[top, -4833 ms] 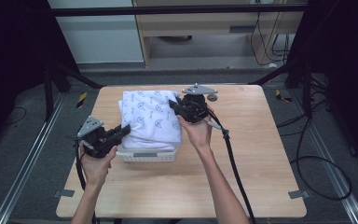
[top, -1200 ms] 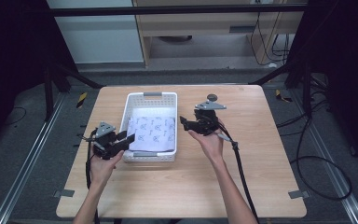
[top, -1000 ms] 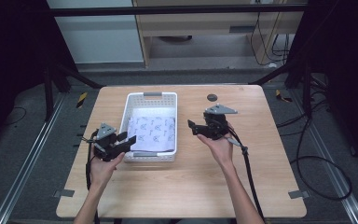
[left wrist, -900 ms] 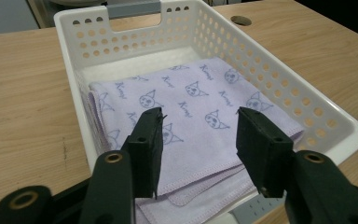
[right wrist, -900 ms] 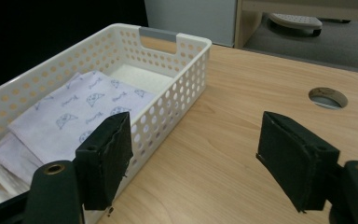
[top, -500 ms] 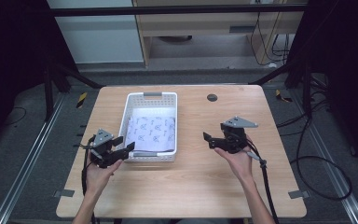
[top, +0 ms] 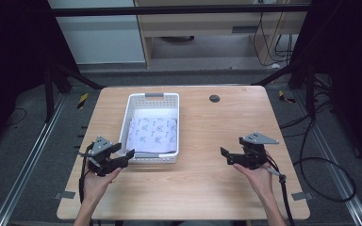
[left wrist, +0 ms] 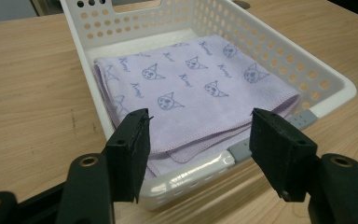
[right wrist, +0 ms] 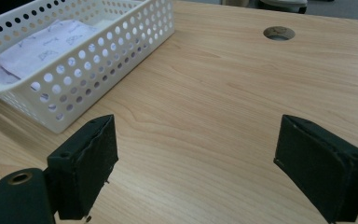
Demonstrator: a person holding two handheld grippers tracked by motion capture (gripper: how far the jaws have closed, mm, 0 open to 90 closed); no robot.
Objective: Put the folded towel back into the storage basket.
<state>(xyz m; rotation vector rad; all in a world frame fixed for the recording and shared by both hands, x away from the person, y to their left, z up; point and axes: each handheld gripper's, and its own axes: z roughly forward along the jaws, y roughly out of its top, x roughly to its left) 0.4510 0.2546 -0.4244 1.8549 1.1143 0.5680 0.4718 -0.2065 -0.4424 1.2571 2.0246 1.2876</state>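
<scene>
Basket [top: 172, 123] with folded lilac cloth [top: 152, 135]

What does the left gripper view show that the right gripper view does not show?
The left gripper view shows the cat faces printed on the folded purple cloth and the grey tab on the basket's near rim. The right gripper view shows the round hole in the table and a wide bare stretch of wood. Both show the white basket with the cloth inside, the wooden table, and open black jaws with nothing between them.
</scene>
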